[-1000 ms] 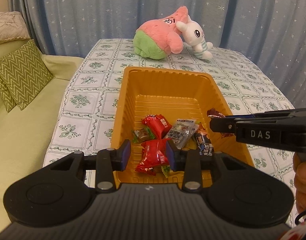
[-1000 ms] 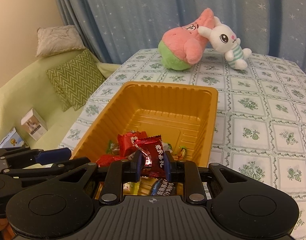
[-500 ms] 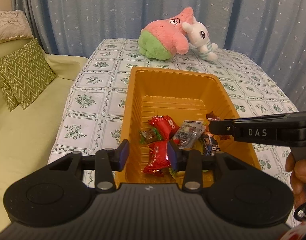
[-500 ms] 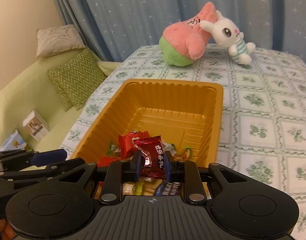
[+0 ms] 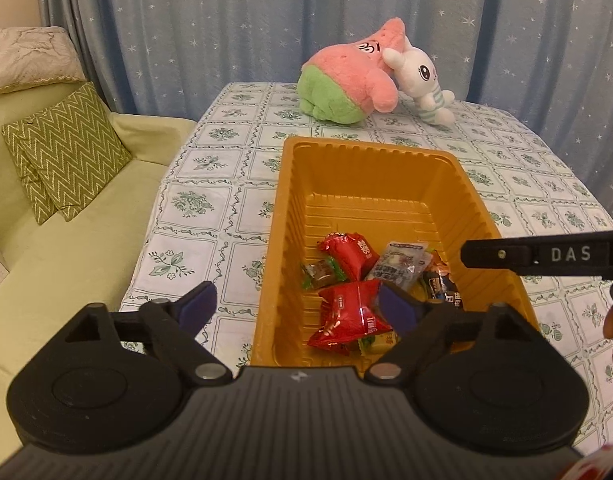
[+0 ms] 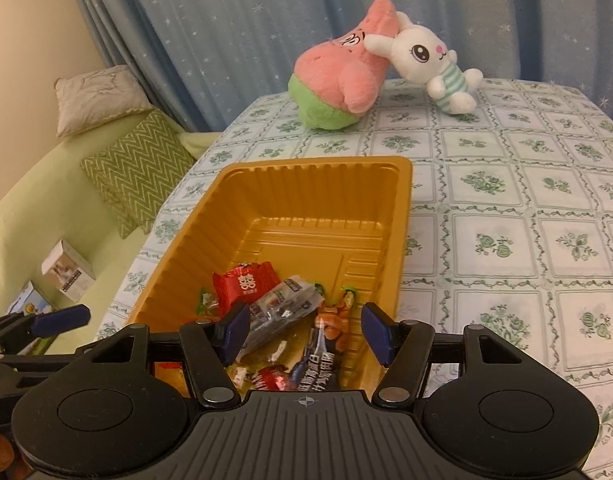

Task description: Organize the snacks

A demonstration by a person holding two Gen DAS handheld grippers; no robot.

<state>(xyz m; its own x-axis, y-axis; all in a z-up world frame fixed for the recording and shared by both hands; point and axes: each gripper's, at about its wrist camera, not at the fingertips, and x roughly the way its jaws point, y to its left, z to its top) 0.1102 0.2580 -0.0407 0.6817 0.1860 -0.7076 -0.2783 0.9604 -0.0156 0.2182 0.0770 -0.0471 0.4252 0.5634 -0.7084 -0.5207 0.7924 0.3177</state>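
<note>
tray (image 5: 290,216) orange | tablecloth (image 6: 506,200) white, green floral | curtain (image 5: 226,20) blue, starred

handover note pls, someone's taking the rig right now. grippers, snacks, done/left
Left gripper: open, holding nothing, over the near end of the orange tray.
Right gripper: open, holding nothing, above the tray.
Snacks: red packets, a silver pouch and small candies all lie in the tray's near half.
Done: no snack visible on the tablecloth.
Left: cannot see any more to collect from here.
</note>
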